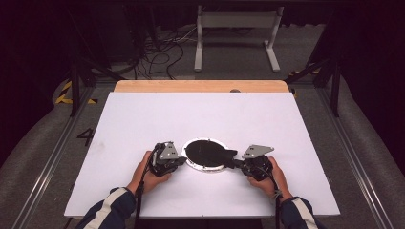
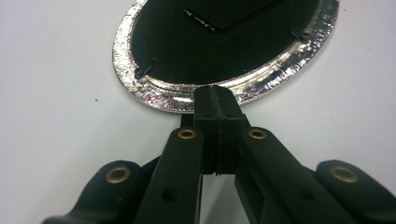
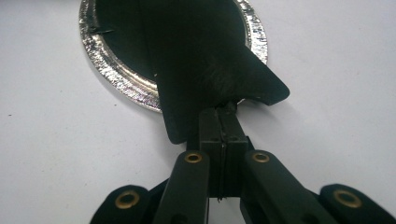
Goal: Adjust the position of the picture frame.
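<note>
A round foil tray [image 1: 202, 168] lies on the white table, lined with a black sheet [image 1: 205, 151]. My left gripper [image 1: 184, 160] is at the tray's left side. In the left gripper view the jaws are pressed together and their tips [image 2: 215, 95] touch the crinkled foil rim [image 2: 140, 88], with nothing visible between them. My right gripper [image 1: 237, 164] is at the tray's right side. It is shut on a flap of the black sheet [image 3: 210, 60], which rises over the foil rim [image 3: 112, 70] and ends in a crumple at the closed tips [image 3: 226, 114].
The white tabletop [image 1: 143, 119] stretches well beyond the tray on all sides, with a wooden strip [image 1: 200, 86] along its far edge. Past it, a white metal stand [image 1: 236, 36] and loose cables [image 1: 162, 57] sit on the floor. A person's hands and striped sleeves [image 1: 112, 210] enter from the near edge.
</note>
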A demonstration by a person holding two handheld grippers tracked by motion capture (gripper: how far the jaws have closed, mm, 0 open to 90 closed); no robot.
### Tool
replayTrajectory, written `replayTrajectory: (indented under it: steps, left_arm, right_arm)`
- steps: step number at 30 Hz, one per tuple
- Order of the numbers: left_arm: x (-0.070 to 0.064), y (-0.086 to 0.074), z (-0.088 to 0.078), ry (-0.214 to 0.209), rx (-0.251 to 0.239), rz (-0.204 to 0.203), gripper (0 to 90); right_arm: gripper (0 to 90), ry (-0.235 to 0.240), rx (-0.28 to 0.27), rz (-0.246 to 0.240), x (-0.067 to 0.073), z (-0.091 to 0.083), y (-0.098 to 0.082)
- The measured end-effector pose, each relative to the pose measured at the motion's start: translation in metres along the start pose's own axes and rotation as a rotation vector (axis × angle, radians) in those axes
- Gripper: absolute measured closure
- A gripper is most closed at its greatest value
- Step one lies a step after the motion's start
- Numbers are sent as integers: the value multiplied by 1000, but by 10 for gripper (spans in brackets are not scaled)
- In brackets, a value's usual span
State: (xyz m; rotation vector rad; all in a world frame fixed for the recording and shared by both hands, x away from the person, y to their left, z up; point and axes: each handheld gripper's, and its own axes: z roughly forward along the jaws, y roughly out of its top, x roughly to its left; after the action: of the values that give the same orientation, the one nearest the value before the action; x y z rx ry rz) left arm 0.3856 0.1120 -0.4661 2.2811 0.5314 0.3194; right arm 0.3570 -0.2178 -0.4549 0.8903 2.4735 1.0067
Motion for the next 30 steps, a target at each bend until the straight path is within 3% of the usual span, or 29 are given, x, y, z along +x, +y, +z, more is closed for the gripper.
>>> replayTrajectory:
  steps: [8,17,22,25,27,30]
  left_arm:
    - [8,3,5,12,-8,-25,897]
    - [19,9,11,20,5,-24,897]
    - [17,9,9,25,10,-22,896]
    - [11,8,6,-6,14,-15,897]
    - [4,7,3,-51,26,12,896]
    - [-4,9,3,-30,36,48,894]
  right_arm:
    - [900,7,1,3,5,-2,-1]
    - [900,5,14,5,13,-2,0]
    - [900,-9,14,-5,16,-2,0]
    - [900,-7,9,-8,16,-2,-1]
    - [900,-1,4,-9,15,-2,-2]
    - [900,3,-1,-3,16,-3,-3]
